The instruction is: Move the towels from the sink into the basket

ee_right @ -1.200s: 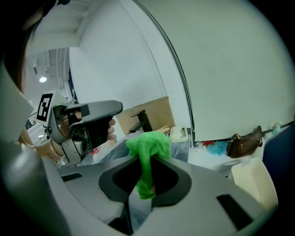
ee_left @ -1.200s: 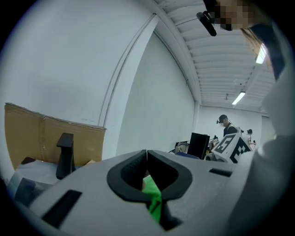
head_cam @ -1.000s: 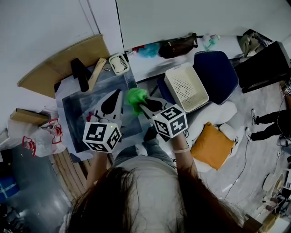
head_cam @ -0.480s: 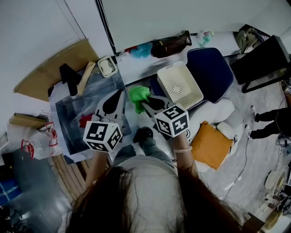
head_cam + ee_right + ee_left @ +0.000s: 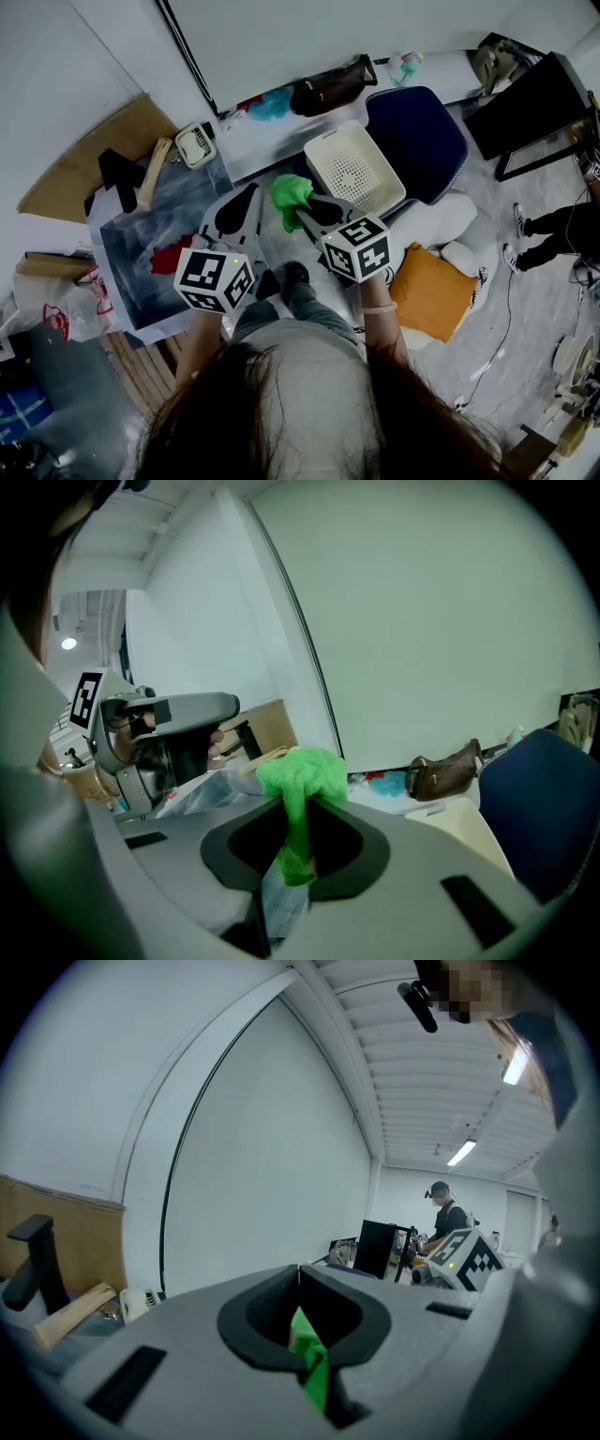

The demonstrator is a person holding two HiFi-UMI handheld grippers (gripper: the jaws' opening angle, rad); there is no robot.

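My right gripper is shut on a green towel, which bunches above its tips and hangs just left of the white basket. In the right gripper view the green towel runs down between the closed right gripper. My left gripper hovers over the right edge of the sink, tips together. In the left gripper view the left gripper meets tip to tip, with a green strip showing in the hollow behind. A red towel lies in the sink.
A black faucet and a white soap dish stand at the sink's far side. A blue chair is behind the basket, an orange cushion to my right. A brown bag lies by the wall. A person's legs are at far right.
The right gripper has carried the green towel from over the sink's right edge to beside the basket. The left gripper has kept beside it, and the red towel has come into sight.
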